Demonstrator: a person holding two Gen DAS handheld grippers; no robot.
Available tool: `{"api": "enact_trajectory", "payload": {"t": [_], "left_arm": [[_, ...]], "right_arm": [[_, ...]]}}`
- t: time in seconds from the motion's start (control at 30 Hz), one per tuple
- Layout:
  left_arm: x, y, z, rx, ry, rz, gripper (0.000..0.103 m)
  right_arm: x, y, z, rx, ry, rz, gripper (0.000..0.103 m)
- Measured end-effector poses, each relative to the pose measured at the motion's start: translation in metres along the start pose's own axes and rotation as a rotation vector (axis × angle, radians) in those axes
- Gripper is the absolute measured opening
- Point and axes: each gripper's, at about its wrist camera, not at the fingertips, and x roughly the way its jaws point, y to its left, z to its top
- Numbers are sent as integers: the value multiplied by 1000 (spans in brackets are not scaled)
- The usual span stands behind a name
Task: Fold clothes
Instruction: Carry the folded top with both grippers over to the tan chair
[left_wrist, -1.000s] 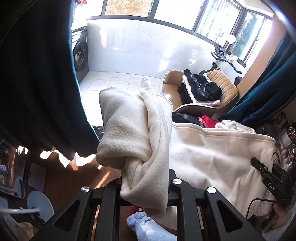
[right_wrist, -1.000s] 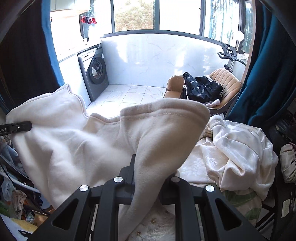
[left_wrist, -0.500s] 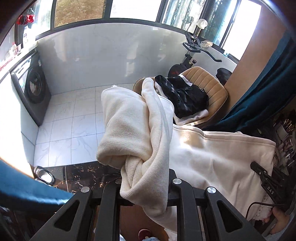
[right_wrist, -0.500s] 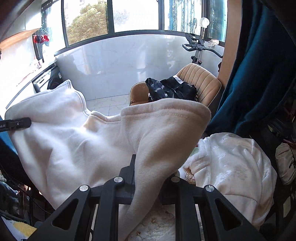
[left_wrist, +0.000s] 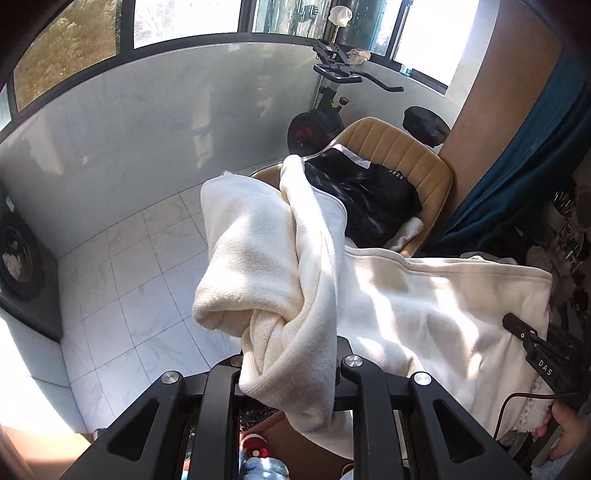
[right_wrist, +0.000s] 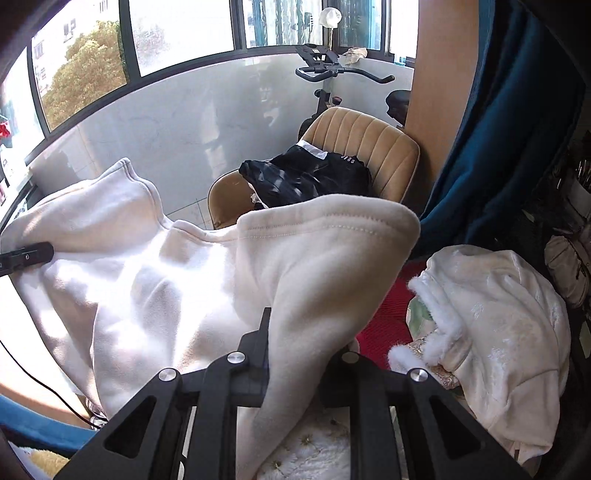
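A cream fleece sweatshirt (left_wrist: 424, 306) hangs spread in the air between my two grippers. My left gripper (left_wrist: 288, 373) is shut on a bunched, twisted part of it, which covers the fingertips. My right gripper (right_wrist: 295, 354) is shut on another edge of the same sweatshirt (right_wrist: 155, 295), with the stitched hem folding over the jaws. The right gripper's tip (left_wrist: 535, 350) shows at the right of the left wrist view, and the left gripper's tip (right_wrist: 26, 254) shows at the left of the right wrist view.
A tan chair (right_wrist: 365, 147) holds a black garment (right_wrist: 306, 177). An exercise bike (left_wrist: 332, 96) stands by the windows. A white plush garment (right_wrist: 491, 332) lies on red fabric (right_wrist: 388, 302) at the right. A teal curtain (right_wrist: 491, 129) hangs at the right. A washing machine (left_wrist: 18, 258) is at the left.
Both grippers have risen and swung right with the sweatshirt still held. The dark curtain has left the left view; the chair and bike now sit more central.
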Motion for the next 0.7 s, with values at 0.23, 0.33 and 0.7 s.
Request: {"api": "enact_trajectory", "payload": {"t": [0.23,0.33,0.7], "left_arm": [[38,29,28,12,55,-51,17],[60,28,41,23,78,-76,17],[140,-16,132,153,122,-106,17]], "right_arm": [[28,28,14,46,47,-42,17],[38,26,20,59,58,-65,17],[100,-20,67,165,57,-118,17]]}}
